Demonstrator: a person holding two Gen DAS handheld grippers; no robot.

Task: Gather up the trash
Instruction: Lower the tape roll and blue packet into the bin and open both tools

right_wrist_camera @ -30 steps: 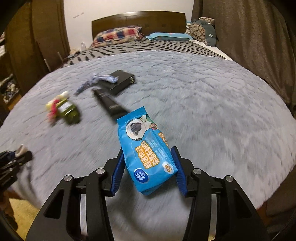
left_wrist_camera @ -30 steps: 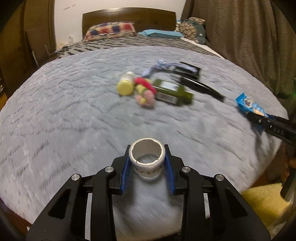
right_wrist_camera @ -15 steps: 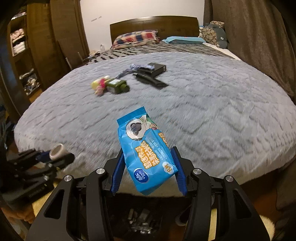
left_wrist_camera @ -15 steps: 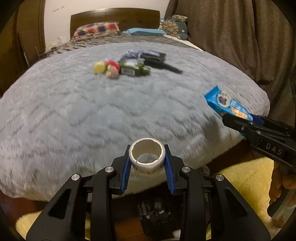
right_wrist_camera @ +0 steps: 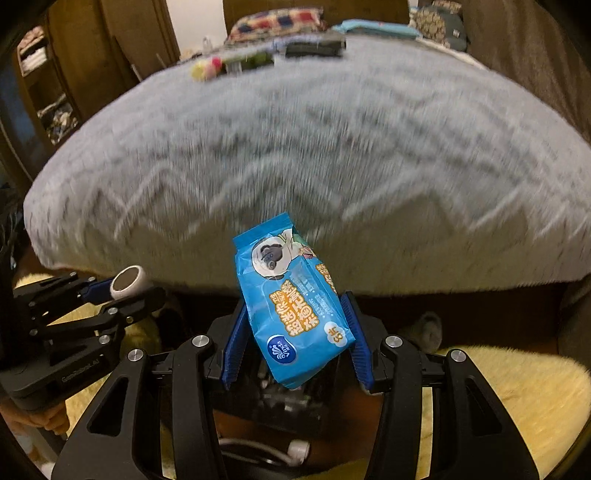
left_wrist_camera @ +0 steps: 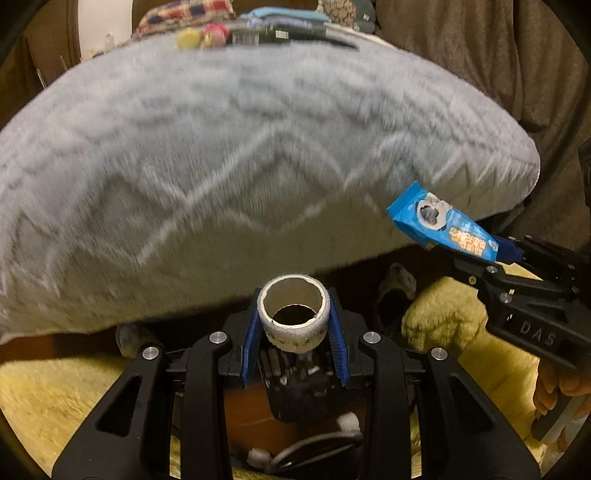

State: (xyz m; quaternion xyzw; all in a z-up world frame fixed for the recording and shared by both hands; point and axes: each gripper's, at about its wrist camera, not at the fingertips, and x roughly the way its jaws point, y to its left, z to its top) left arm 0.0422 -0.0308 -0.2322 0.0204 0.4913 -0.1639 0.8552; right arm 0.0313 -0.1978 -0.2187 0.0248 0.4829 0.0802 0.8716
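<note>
My left gripper (left_wrist_camera: 293,332) is shut on a white tape roll (left_wrist_camera: 293,317), hollow core facing the camera; that roll (right_wrist_camera: 127,284) also shows at the left of the right wrist view. My right gripper (right_wrist_camera: 293,343) is shut on a blue tissue pack (right_wrist_camera: 291,306), which sticks up between the blue pads; the pack (left_wrist_camera: 439,227) appears at the right of the left wrist view. Both grippers hang off the foot of the bed, above a dark bin (left_wrist_camera: 295,391) on the floor, mostly hidden behind the fingers.
The grey blanket-covered bed (left_wrist_camera: 240,147) fills the upper view; a yellow bottle (left_wrist_camera: 190,37), a pink toy (left_wrist_camera: 214,33), a green bottle and dark items lie far back on it. Yellow fluffy rugs (right_wrist_camera: 498,398) flank the bin. A white cable (left_wrist_camera: 303,446) lies on the floor.
Both grippers have pulled back off the bed and dropped lower, pitching downward. The bed surface has risen in view, and the floor, rugs and bin now show beneath the fingers. Both grips are unchanged.
</note>
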